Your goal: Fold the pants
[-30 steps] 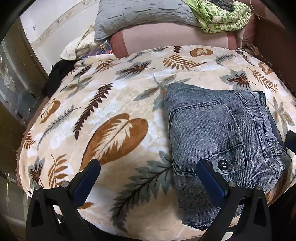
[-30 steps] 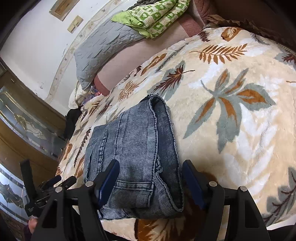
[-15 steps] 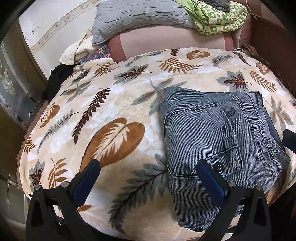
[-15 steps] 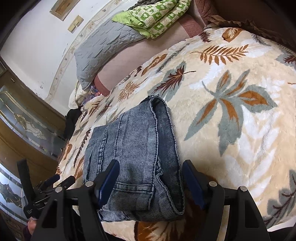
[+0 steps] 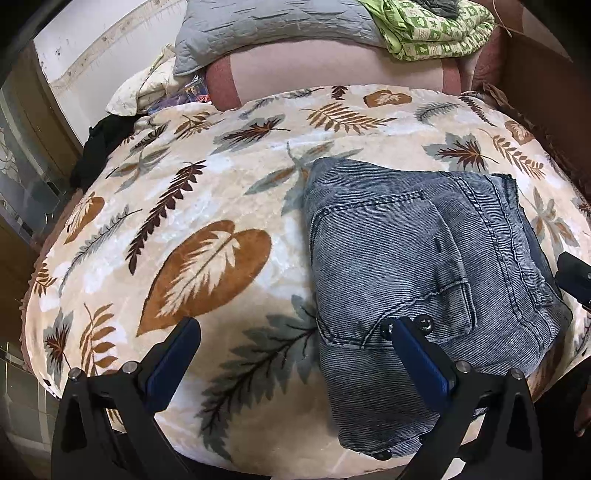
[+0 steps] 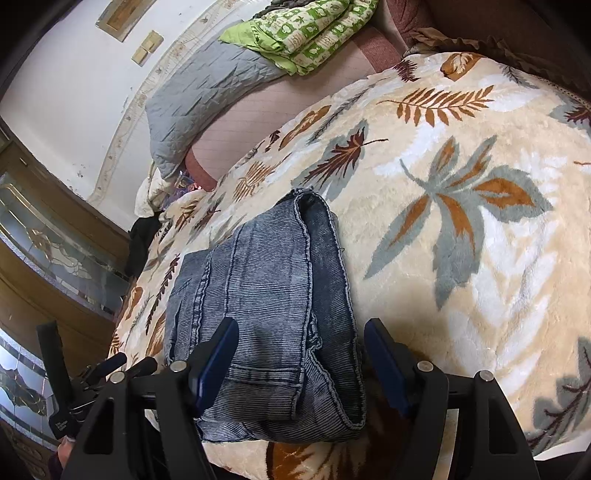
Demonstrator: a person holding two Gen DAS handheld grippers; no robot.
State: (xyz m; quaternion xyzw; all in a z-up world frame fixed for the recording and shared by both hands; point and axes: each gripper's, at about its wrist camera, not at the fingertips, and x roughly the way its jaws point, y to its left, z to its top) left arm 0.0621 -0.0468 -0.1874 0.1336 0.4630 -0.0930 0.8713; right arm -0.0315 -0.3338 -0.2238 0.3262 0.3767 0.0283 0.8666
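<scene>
Grey-blue denim pants lie folded into a compact rectangle on the leaf-print blanket, near the bed's front edge, back pocket and button facing up. They also show in the right wrist view as a stacked bundle. My left gripper is open and empty, hovering at the pants' front left corner, its right finger over the pocket. My right gripper is open and empty, its jaws straddling the pants' near right end from above. The right gripper's tip shows at the left view's edge.
A grey quilted pillow and a green patterned blanket rest on the pink headboard cushion. Dark clothing lies at the bed's left edge. A wooden cabinet with glass stands left.
The left gripper has shifted slightly right and forward, so the pants sit a bit further left and lower in its view. The right gripper has barely moved. The pants lie unchanged.
</scene>
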